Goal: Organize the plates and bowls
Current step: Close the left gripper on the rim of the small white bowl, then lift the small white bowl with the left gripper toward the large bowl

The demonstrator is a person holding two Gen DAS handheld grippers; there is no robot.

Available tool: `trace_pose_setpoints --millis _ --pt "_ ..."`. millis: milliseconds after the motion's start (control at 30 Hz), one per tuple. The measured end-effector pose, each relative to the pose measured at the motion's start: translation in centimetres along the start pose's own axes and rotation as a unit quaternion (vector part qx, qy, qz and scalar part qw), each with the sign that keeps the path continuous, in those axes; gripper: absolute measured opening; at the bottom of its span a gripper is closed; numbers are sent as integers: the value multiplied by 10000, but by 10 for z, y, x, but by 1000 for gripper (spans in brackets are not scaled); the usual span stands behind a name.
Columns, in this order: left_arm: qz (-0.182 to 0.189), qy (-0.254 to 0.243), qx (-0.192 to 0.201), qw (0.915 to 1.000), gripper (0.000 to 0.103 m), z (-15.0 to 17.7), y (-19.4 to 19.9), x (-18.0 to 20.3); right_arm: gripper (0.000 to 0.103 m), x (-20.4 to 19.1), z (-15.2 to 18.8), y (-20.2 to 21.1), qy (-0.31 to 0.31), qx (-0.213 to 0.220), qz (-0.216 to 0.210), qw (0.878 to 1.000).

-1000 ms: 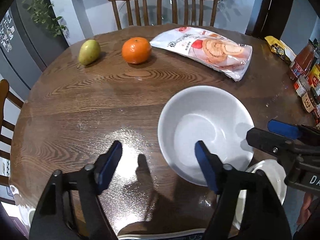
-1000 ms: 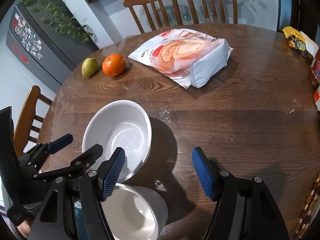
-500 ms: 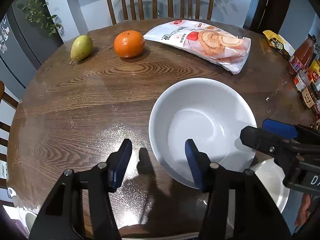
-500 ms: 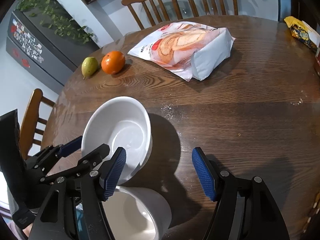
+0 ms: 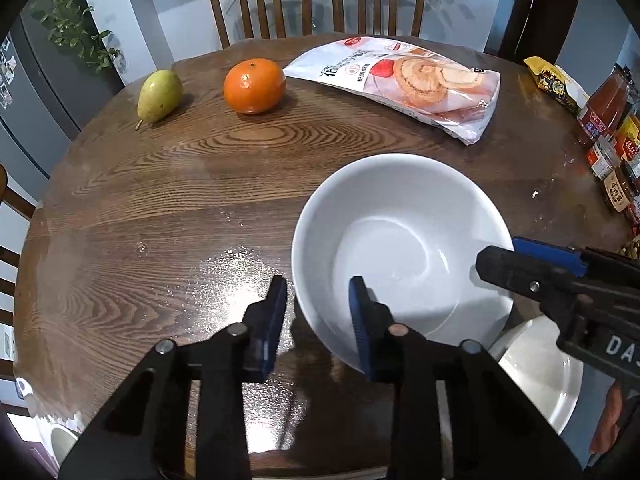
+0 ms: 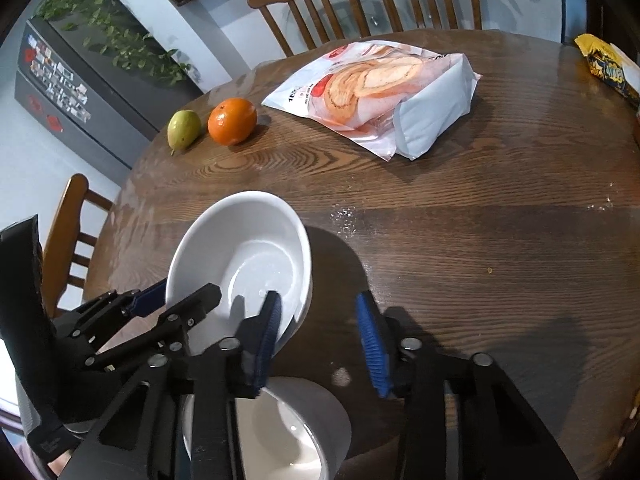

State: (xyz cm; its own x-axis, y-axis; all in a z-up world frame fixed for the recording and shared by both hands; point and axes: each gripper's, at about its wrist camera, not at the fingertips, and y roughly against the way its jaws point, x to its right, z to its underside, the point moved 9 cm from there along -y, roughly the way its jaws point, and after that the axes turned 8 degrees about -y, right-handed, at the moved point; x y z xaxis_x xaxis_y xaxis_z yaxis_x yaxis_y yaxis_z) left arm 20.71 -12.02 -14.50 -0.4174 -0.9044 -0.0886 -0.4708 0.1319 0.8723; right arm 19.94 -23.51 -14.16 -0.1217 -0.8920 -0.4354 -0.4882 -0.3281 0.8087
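Note:
A large white bowl (image 5: 404, 240) sits on the round wooden table, also in the right wrist view (image 6: 248, 256). My left gripper (image 5: 318, 320) straddles its near-left rim, one finger inside and one outside, jaws narrowed but with a gap still showing. My right gripper (image 6: 320, 340) is partly open; its left finger sits at the bowl's right rim, its right finger over the table. A smaller white bowl (image 6: 288, 432) stands at the table's near edge, under the right gripper; it also shows in the left wrist view (image 5: 536, 364).
A pear (image 5: 159, 95), an orange (image 5: 254, 85) and a bag of swiss roll (image 5: 404, 76) lie at the far side. Sauce jars and bottles (image 5: 612, 152) and a yellow snack packet (image 5: 554, 84) stand at the right edge. Wooden chairs (image 5: 316, 0) ring the table.
Both grippers have narrowed their jaws. The left moved forward onto the large bowl's rim; the right shifted left so that its left finger reaches the bowl's other rim.

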Motion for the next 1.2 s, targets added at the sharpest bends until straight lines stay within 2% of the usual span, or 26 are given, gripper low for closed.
trace_pose_setpoints --millis 167,333,467,1200 --pt "47 -45 -6 10000 20 0 0 3 27 -3 0 0 34 12 -56 10000" --pt "60 -19 -15 10000 20 0 -1 3 24 -6 0 -1 63 17 -48 10000" --pt "68 -9 5 10000 18 -1 -1 3 17 -11 2 -1 88 10 -84 9999" --pt "39 -24 23 10000 18 -2 -2 2 16 -21 3 0 151 59 -107 9998"
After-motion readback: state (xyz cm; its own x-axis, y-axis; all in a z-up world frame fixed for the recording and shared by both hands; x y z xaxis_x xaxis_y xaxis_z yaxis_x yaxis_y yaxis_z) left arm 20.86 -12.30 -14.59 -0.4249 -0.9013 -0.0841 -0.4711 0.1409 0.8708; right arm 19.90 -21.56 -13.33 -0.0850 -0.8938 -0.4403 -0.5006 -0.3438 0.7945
